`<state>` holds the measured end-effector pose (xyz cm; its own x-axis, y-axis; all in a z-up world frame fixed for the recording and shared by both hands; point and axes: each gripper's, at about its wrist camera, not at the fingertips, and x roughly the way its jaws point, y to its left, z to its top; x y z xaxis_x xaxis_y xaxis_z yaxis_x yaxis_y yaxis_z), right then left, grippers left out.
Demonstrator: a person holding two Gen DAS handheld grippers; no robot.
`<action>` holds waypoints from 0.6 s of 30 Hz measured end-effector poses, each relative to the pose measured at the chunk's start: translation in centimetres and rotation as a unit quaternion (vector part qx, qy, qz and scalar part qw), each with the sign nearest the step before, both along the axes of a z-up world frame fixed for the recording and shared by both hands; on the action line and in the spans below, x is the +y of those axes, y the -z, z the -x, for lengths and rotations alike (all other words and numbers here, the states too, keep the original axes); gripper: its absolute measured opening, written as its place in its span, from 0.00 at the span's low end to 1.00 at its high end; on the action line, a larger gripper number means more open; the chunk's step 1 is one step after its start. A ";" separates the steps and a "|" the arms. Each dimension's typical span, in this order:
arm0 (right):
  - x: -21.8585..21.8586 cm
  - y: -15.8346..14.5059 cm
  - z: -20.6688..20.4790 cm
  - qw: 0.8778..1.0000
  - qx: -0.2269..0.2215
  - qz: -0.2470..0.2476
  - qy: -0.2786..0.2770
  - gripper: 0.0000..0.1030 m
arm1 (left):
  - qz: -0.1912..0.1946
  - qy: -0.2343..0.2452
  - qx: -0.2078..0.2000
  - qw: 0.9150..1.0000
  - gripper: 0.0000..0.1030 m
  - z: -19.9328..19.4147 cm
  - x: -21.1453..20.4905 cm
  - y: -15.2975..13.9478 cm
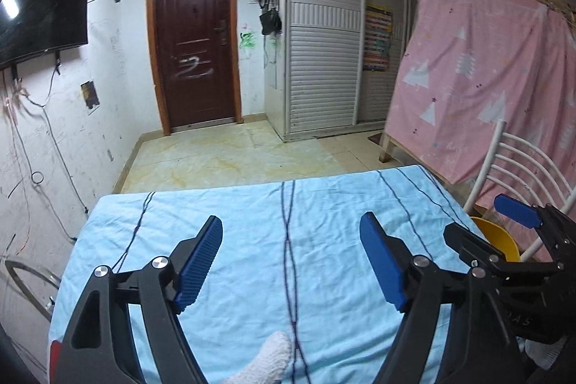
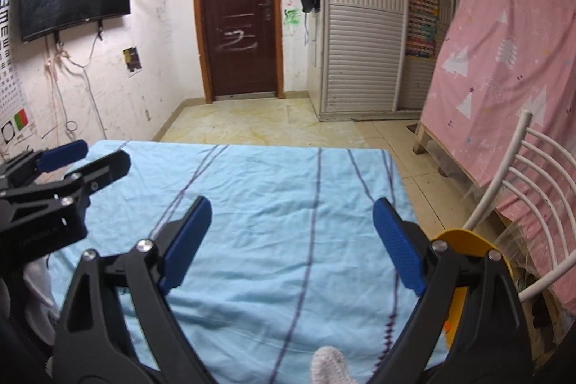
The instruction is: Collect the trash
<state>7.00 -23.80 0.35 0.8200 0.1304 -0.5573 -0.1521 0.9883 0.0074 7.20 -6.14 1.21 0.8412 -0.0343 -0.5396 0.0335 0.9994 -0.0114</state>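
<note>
Both tongs gaped empty: left gripper (image 1: 291, 261), right gripper (image 2: 291, 243) over blue cloth (image 2: 270, 204). Open floor (image 2: 259, 121) beyond far edge; white chair (image 2: 532, 189) crowded right side.

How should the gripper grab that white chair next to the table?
I'd take the white chair by its slanted end post, coming from the table side with the right gripper, whose jaws stand open and empty. The post is thin, round and bare, so the pads can close across it.
</note>
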 end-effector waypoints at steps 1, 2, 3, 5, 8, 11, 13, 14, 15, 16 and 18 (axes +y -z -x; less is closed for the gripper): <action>0.3 0.0 -0.1 1.000 0.000 0.001 -0.004 0.85 | 0.002 -0.006 0.000 1.000 0.68 0.1 0.5 0.0; 0.7 0.0 -0.1 1.000 0.001 0.003 -0.008 0.85 | 0.003 -0.009 0.000 1.000 0.68 0.2 0.9 0.0; 1.1 0.0 -0.2 1.000 0.001 0.006 -0.012 0.85 | 0.003 -0.014 0.000 1.000 0.68 0.3 1.3 0.1; 1.6 0.1 -0.1 1.000 0.003 0.008 -0.018 0.85 | 0.003 -0.022 0.000 1.000 0.68 0.4 1.8 0.2; 2.6 0.0 -0.2 1.000 0.004 0.011 -0.025 0.85 | 0.002 -0.032 0.001 0.999 0.68 0.7 2.7 0.3; 3.3 -0.1 -0.4 0.999 0.004 0.013 -0.032 0.85 | 0.002 -0.036 0.001 0.999 0.68 0.8 3.5 0.3; 3.7 -0.1 -0.3 0.999 0.005 0.016 -0.036 0.85 | 0.003 -0.039 0.001 0.999 0.68 0.9 4.0 0.4; 4.0 -0.1 -0.3 0.999 0.004 0.017 -0.037 0.85 | 0.003 -0.041 0.001 0.999 0.68 1.0 4.2 0.4; 4.2 -0.1 -0.3 0.999 0.004 0.018 -0.038 0.85 | 0.002 -0.042 0.001 0.999 0.68 1.0 4.4 0.4; 4.4 -0.1 -0.2 0.999 0.004 0.018 -0.039 0.85 | 0.003 -0.043 0.001 0.999 0.68 1.0 4.6 0.4; 4.7 -0.1 -0.2 0.999 0.003 0.019 -0.040 0.85 | 0.004 -0.046 0.002 0.999 0.68 1.1 5.0 0.4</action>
